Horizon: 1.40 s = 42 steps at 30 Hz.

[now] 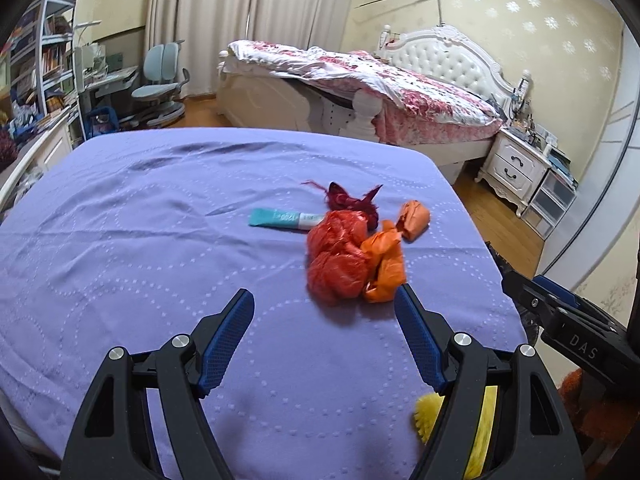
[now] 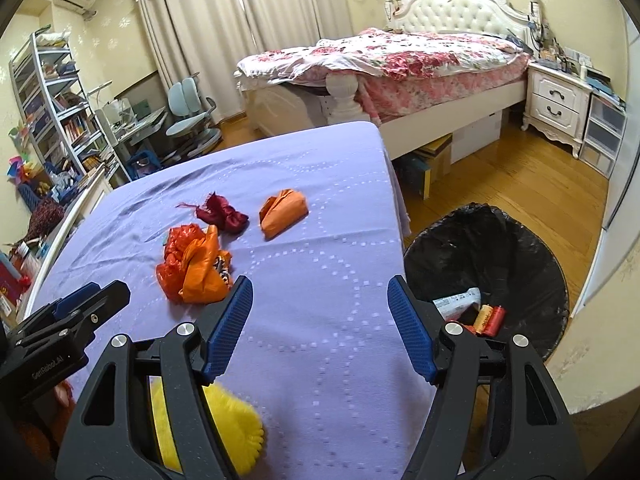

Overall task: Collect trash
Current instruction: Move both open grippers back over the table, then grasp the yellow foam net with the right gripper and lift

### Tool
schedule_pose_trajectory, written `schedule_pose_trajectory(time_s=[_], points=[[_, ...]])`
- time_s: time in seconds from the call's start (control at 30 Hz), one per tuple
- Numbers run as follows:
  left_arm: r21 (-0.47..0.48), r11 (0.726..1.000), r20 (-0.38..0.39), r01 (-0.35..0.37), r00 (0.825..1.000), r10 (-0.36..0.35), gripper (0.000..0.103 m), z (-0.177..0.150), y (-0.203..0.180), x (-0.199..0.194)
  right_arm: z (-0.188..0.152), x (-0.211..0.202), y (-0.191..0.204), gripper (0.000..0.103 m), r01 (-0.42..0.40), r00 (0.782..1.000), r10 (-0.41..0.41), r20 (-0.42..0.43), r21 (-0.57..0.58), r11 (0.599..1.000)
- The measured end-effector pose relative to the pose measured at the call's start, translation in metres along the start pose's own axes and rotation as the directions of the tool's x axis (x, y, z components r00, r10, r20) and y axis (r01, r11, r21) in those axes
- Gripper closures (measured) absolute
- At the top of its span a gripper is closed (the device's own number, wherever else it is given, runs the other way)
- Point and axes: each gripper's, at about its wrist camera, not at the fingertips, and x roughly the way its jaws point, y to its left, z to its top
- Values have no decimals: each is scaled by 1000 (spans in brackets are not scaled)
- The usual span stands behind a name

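Note:
On the purple-covered table [image 1: 160, 240] lie a crumpled red plastic bag [image 1: 338, 256], an orange bag [image 1: 384, 264] against it, a folded orange wrapper [image 1: 416, 218], a dark red scrap [image 1: 352, 198] and a teal tube [image 1: 280, 218]. The right wrist view shows the red bag [image 2: 176, 252], orange bag [image 2: 202, 268], orange wrapper [image 2: 284, 212] and dark red scrap [image 2: 222, 212]. My left gripper [image 1: 324, 304] is open and empty, just short of the bags. My right gripper [image 2: 320, 292] is open and empty over the table's right edge.
A black-lined trash bin [image 2: 486, 276] stands on the wooden floor right of the table, holding paper and red thread spools [image 2: 490, 320]. A yellow brush-like object [image 2: 224, 428] lies at the near table edge. A bed [image 2: 400, 68], nightstand and desk chair stand beyond.

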Motion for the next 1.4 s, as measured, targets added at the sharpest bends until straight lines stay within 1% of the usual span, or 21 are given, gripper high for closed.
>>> schedule_pose_trajectory(time_s=[0.17,0.37,0.57,0.8,1.03,1.13,1.17,1.33,1.4], points=[[7,1000,-9,1,1000,-1,30,-9,2,-3,-4,-2,1,35,16,1000,-16,-11,10,1000],[14,1000,-10,2,1000,-2,30,-14,0,-8,-12,-14,-8,35,24,1000,-24,-18,21,999],[17,1000,-1,-13,1000,13,30,-18,4,-17,-19,-28,-10,35,7,1000,-7,-5,27,1000],[9,999,8,-42,999,42,30,-23,19,-35,-31,-41,9,34,-31,1000,31,-4,-15,999],[-23,997,11,-77,997,77,30,-36,40,-56,-46,-48,38,34,-102,994,98,-54,-75,992],[-39,995,16,-88,996,88,30,-41,48,-62,-51,-48,45,34,-113,992,107,-67,-93,989],[-41,995,17,-90,996,91,30,-43,49,-64,-55,-46,51,34,-127,989,118,-86,-108,986],[-55,994,8,-98,995,99,30,-49,58,-66,-65,-37,70,34,-141,984,121,-132,-150,979],[-59,993,-1,-99,995,99,30,-50,60,-63,-70,-32,76,34,-136,983,110,-149,-170,976]])
